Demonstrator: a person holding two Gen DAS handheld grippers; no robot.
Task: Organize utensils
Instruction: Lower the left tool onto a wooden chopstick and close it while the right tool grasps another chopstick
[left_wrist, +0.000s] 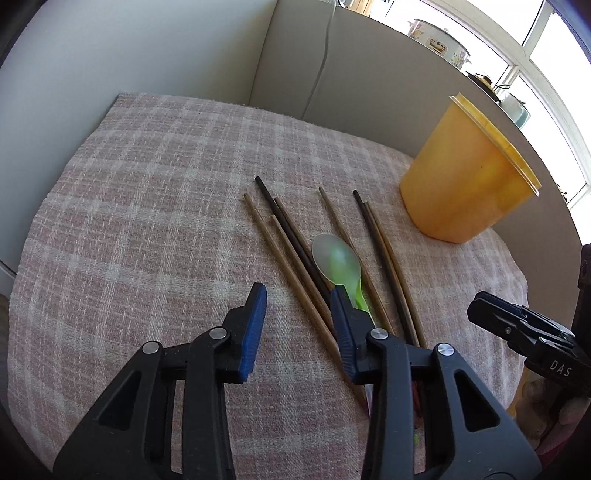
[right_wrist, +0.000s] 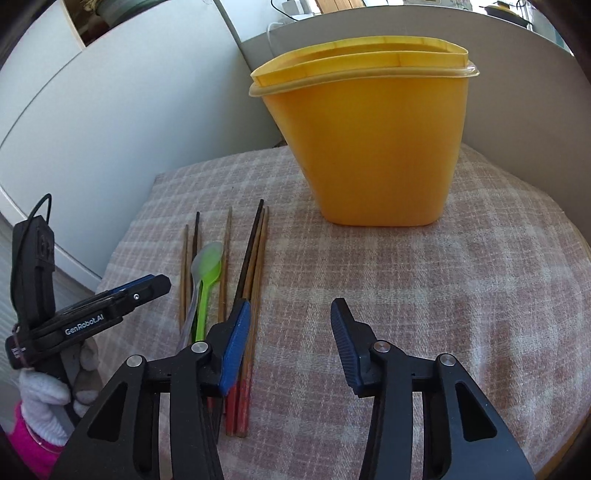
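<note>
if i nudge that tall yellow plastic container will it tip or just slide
The tall yellow plastic container probably tips fairly easily: it widens upward from a narrower base. It looks thin-walled, so likely light. The checked woven cloth beneath may grip rather than let it slide.

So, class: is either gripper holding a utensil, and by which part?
Neither. The left gripper and right gripper both stand open and empty above the chopsticks.

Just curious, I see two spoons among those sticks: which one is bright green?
The green spoon lying on top; the other spoon beneath it is pale and translucent, its bowl showing just beyond the green one's.
</note>
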